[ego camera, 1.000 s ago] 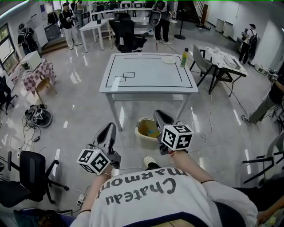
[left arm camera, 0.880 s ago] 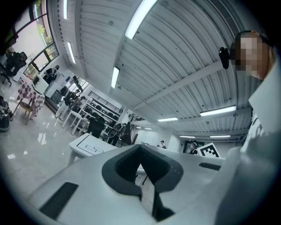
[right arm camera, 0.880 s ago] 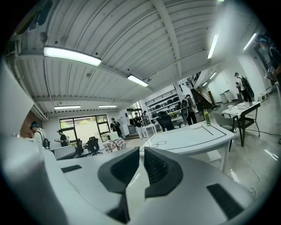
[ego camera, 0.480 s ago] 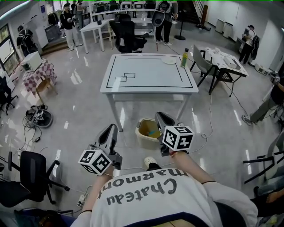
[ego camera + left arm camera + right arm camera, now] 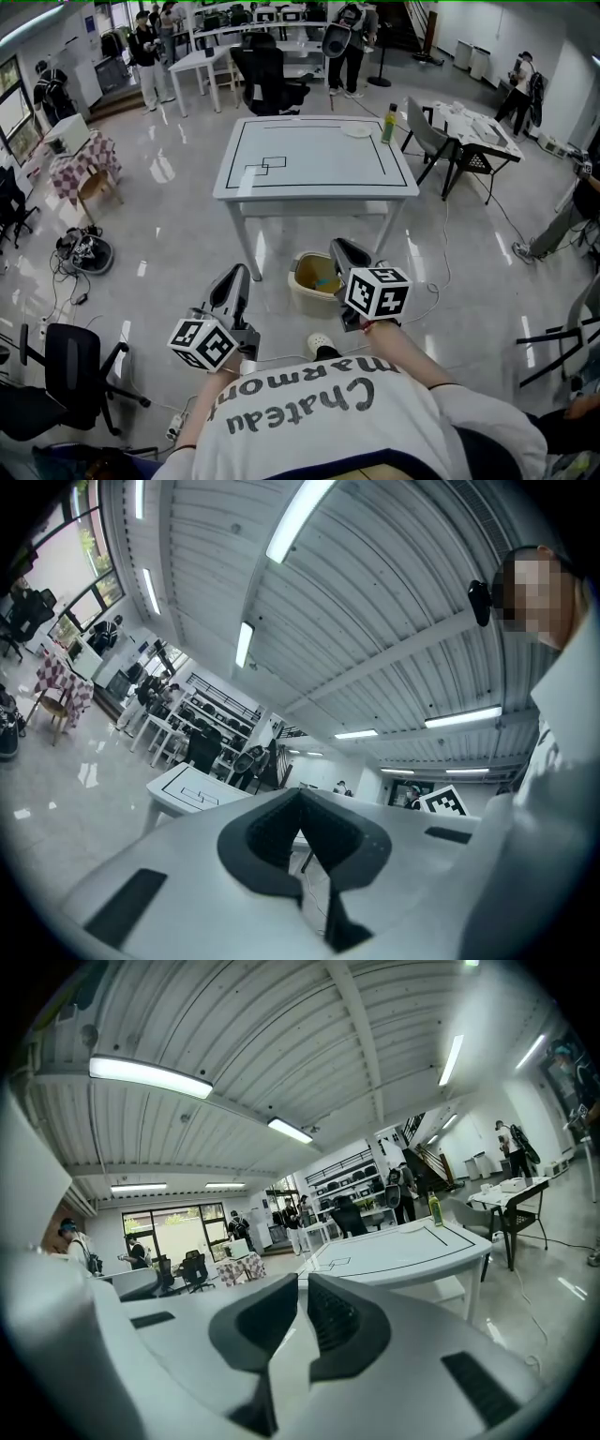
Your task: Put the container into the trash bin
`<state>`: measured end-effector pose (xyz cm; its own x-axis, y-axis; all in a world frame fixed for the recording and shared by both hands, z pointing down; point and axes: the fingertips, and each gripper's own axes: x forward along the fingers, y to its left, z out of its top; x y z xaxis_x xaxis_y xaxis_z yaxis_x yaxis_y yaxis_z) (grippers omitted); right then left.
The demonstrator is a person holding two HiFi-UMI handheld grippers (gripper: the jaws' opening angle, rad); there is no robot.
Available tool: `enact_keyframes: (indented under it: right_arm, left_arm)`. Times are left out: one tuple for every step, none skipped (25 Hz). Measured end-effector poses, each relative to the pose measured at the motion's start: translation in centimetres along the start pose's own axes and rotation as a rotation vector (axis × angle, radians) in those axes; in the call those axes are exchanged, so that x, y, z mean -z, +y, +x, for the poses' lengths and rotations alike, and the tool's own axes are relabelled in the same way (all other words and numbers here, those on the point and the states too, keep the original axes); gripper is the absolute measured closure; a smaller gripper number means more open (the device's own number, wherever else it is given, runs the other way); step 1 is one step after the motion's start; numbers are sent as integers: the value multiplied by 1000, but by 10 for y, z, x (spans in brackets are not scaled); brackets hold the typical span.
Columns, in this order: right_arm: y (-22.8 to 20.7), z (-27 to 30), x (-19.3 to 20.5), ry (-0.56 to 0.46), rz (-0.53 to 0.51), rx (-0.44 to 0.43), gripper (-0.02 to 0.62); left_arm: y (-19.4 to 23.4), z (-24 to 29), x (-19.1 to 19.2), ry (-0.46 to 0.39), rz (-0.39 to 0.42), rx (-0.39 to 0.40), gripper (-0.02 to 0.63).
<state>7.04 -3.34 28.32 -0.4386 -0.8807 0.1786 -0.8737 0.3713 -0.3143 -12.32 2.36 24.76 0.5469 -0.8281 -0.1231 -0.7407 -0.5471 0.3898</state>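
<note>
With left gripper (image 5: 235,274) and right gripper (image 5: 340,249) closed and empty, the container (image 5: 356,129) sits far right on the bench (image 5: 309,183), beyond the bin (image 5: 300,292), nearer the right.

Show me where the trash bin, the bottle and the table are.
Trash bin (image 5: 302,296): head view, front wall.
Bottle (image 5: 388,124): head view, its body.
Table (image 5: 319,164): head view, bare top.

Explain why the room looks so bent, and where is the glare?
Head view: sharp, with bright glare patches on the glossy floor left of the white table. Left and right gripper views: fisheye bending, black corners, very bright ceiling strip lights.
</note>
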Motion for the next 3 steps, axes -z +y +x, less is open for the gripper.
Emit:
enact_keyframes:
  right_arm:
    - [0,0,0,2,-1,0,545]
    - [1,-1,0,5,-2,0,545]
    - [1,-2,1,7,-2,-1,545]
  left_arm:
    - [0,0,0,0,-1,0,584]
    - [-1,-1,0,0,-3,0,583]
    - [-2,-1,0,1,-5,0,583]
